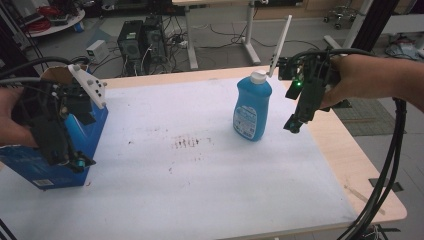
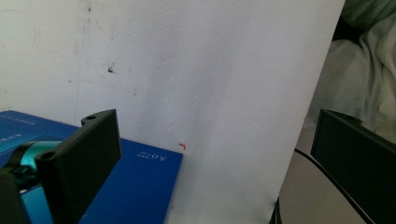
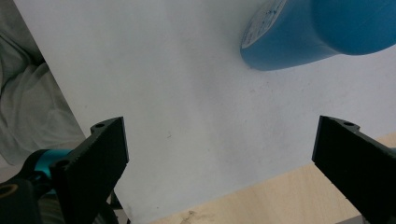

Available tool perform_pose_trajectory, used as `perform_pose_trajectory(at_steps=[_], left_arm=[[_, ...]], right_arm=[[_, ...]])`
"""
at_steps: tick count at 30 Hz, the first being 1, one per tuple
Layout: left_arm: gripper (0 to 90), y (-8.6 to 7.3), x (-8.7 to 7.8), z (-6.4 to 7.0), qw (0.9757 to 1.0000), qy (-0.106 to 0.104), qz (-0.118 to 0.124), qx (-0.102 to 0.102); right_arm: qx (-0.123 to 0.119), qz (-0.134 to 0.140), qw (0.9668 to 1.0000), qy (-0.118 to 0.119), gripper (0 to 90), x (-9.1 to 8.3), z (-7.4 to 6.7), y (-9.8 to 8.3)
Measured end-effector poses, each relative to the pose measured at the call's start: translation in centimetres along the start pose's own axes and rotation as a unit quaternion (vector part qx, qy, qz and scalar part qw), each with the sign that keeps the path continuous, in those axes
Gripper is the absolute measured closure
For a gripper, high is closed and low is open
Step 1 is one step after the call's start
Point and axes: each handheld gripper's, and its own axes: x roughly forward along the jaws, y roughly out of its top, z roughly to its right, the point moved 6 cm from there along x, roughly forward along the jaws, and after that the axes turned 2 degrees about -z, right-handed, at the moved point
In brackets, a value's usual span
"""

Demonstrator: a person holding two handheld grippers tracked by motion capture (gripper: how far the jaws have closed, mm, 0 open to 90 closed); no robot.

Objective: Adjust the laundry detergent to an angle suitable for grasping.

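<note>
A blue bottle [image 1: 252, 107] with a white cap stands upright on the white mat [image 1: 190, 180], right of the middle. My right gripper [image 1: 294, 124] hangs just to its right, above the mat's edge, pointing down. Its jaws are open and hold nothing. In the right gripper view the bottle [image 3: 303, 32] lies ahead at the top right, beyond the right gripper [image 3: 223, 130]. A dark blue box [image 1: 50, 167] stands at the mat's left edge. My left gripper [image 1: 75, 161] is over it, open and empty. The left gripper view shows the box [image 2: 140, 186] beside the left gripper's [image 2: 217, 126] left jaw.
The wooden tabletop [image 1: 360, 165] shows past the mat on the right. Red-brown smudges [image 1: 187, 142] mark the mat's middle. Computer towers [image 1: 140, 42] and desk legs [image 1: 247, 30] stand on the floor beyond the table. Pale cloth [image 2: 364, 70] lies off the mat's edge.
</note>
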Motion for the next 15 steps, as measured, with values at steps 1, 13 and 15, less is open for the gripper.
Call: perform_pose_trajectory(at_steps=[1,13,15], left_arm=[[1.7,0.0,0.0,0.0,1.0,0.0,0.0,0.0],[1.7,0.12,-0.07,-0.16,0.9999,0.006,0.003,-0.008],[1.7,0.09,-0.11,-0.04,1.0,0.006,0.003,-0.008]], right_arm=[[0.0,0.0,1.0,0.0,3.0,-0.03,-0.01,-0.04],[0.001,0.011,0.9999,-0.002,3.0,-0.22,0.29,-0.15],[0.001,0.012,0.9999,-0.004,3.0,-0.24,0.25,-0.12]])
